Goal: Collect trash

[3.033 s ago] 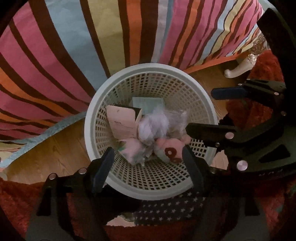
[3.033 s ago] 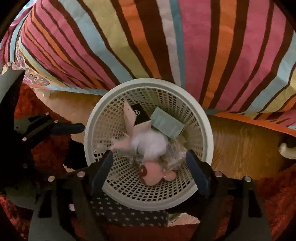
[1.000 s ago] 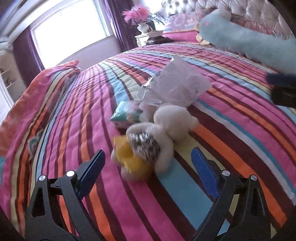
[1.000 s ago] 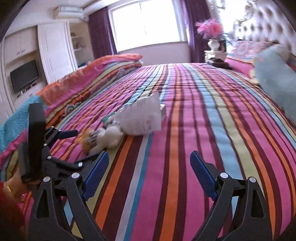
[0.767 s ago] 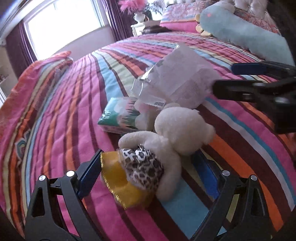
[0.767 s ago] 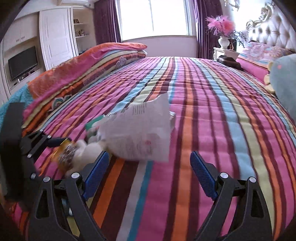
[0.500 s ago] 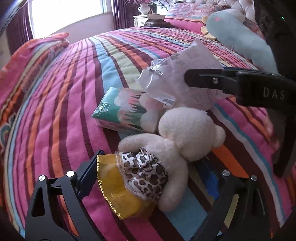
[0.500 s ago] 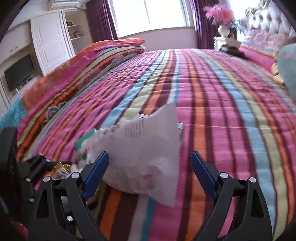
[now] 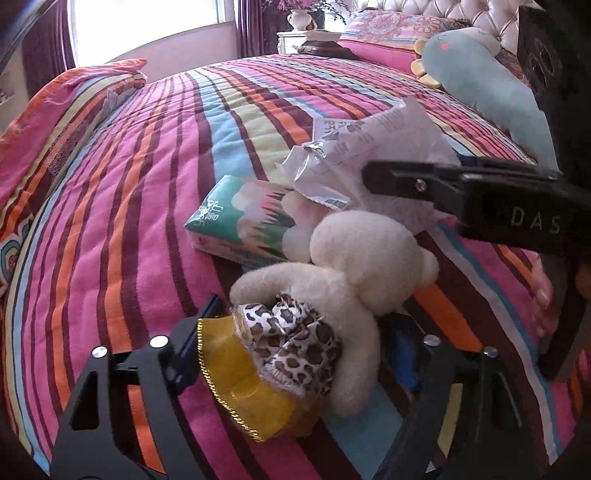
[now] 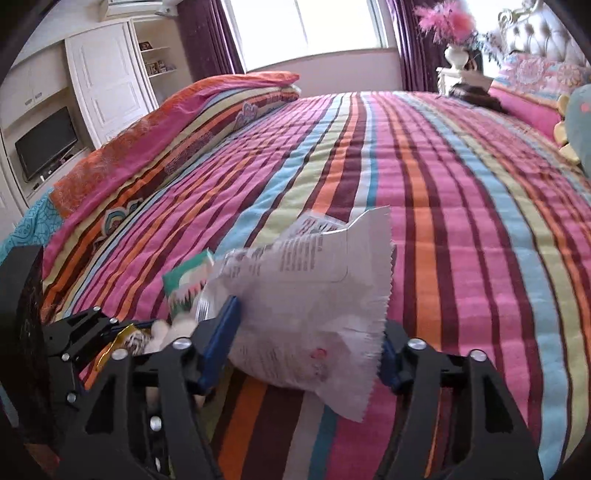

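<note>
Left wrist: one plush toy [image 9: 343, 280], one wrapper [image 9: 373, 147] between two spread jaws

It was a home bedroom: a bed under a striped quilt [image 10: 424, 177], a tufted headboard [image 9: 443, 14], a flower vase [image 10: 456, 55] on a nightstand, purple curtains [image 10: 207, 33], a white wardrobe [image 10: 107, 77] and a television [image 10: 46, 147]

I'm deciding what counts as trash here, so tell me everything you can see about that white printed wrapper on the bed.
The white wrapper is a thin, crinkly, partly see-through bag with dark printed text, a small pink mark and a zigzag-cut edge. It lies puffed and tilted on the striped bedspread, leaning over the green tissue pack and the cream plush toy. The right gripper straddles it, fingers open at either side.
</note>
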The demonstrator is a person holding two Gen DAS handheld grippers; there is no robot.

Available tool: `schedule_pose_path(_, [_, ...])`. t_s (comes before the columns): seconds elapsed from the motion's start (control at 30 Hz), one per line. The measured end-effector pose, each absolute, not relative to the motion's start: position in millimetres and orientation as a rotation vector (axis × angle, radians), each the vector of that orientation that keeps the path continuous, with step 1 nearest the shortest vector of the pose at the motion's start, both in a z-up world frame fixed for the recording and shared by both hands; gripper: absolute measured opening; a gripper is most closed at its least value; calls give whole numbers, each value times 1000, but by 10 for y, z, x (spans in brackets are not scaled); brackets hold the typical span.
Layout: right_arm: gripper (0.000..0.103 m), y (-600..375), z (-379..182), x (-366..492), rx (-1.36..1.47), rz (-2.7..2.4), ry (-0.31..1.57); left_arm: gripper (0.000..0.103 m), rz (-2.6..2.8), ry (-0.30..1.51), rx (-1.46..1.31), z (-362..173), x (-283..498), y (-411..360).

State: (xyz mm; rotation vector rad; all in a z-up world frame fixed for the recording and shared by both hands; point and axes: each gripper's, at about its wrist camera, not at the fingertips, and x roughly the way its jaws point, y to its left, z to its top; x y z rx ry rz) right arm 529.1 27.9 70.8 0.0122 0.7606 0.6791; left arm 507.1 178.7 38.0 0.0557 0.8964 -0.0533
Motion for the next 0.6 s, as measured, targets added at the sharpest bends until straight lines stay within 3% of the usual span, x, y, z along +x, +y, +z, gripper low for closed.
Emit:
schedule_pose_path(0.17, [36, 199, 669, 5303, 68, 734, 819, 52, -71, 877, 75, 413, 5001, 1728])
schedule_pose_path(0.23, [30, 173, 692, 5260, 79, 743, 814, 50, -81, 872, 65, 419, 4970, 1728])
schedule_pose_path(0.6, [28, -169, 887, 5099, 161, 682, 736, 48, -131, 815, 2, 472, 4780, 1649])
